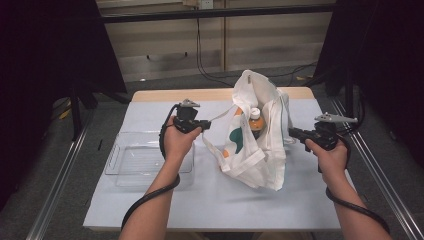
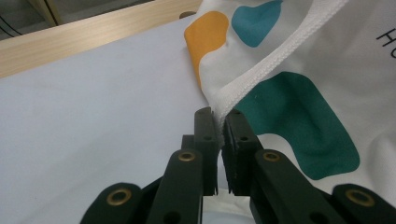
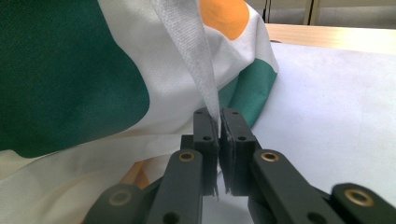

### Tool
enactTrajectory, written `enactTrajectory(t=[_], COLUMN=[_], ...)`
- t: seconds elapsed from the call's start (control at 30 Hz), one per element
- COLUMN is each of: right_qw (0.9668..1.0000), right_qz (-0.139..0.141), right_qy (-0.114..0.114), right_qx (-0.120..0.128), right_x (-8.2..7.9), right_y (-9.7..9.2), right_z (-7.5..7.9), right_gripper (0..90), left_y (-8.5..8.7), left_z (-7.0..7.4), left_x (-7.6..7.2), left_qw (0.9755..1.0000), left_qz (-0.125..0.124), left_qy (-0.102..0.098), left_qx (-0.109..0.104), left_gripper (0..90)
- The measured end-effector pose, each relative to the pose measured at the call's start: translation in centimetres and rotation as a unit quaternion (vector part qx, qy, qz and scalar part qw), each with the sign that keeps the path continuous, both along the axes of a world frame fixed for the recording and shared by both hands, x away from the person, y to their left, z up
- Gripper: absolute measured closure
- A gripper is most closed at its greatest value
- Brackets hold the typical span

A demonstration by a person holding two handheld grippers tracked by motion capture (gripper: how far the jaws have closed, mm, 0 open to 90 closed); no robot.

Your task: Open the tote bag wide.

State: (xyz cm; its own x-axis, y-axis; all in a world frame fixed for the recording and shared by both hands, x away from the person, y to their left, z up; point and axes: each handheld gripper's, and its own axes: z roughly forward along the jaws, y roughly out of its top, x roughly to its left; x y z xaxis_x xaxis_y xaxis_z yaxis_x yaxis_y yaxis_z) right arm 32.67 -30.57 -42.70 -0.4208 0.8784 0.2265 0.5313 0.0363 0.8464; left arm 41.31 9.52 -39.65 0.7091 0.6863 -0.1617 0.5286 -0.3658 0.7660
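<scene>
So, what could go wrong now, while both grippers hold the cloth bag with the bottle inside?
1. The left gripper pinches only the stitched rim of the bag, and the right gripper only a thin strap; either may slip out under a pull.
2. The bottle stands in the open mouth; if the bag sags or tilts, it may topple or roll out onto the table.
3. Pulling leftwards could drag the bag against the clear tray.
</scene>
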Motion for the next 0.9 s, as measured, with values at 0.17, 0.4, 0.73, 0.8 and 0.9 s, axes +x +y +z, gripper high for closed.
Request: enactTrajectory(t=[0.17,0.4,0.73,0.8,0.9], right_qw=[1.0000,1.0000,0.9999,0.9999,0.9999], right_qz=[0.000,0.001,0.008,0.008,0.007], right_qy=[0.004,0.000,0.000,0.000,0.004], right_qx=[-0.003,-0.004,-0.011,-0.010,-0.010], right_x=[-0.1,-0.1,0.4,0.4,0.5], right_y=[0.0,0.0,0.5,0.5,0.6], right_z=[-0.3,0.1,0.3,0.3,0.3], right_gripper=[85.6,85.3,84.9,84.8,84.5], left_y=[0.1,-0.2,-1.6,-2.2,-3.2], left_z=[-0.1,-0.1,1.2,1.6,2.0], left_x=[0.1,0.2,0.4,0.5,0.5], left_qw=[1.0000,0.9999,0.9993,0.9989,0.9980], left_qz=[-0.007,-0.011,-0.032,-0.036,-0.048], left_qy=[0.005,0.010,-0.015,-0.024,-0.036], left_qx=[0.004,-0.003,-0.015,-0.019,-0.017], left_gripper=[82.6,72.0,53.0,51.0,50.0])
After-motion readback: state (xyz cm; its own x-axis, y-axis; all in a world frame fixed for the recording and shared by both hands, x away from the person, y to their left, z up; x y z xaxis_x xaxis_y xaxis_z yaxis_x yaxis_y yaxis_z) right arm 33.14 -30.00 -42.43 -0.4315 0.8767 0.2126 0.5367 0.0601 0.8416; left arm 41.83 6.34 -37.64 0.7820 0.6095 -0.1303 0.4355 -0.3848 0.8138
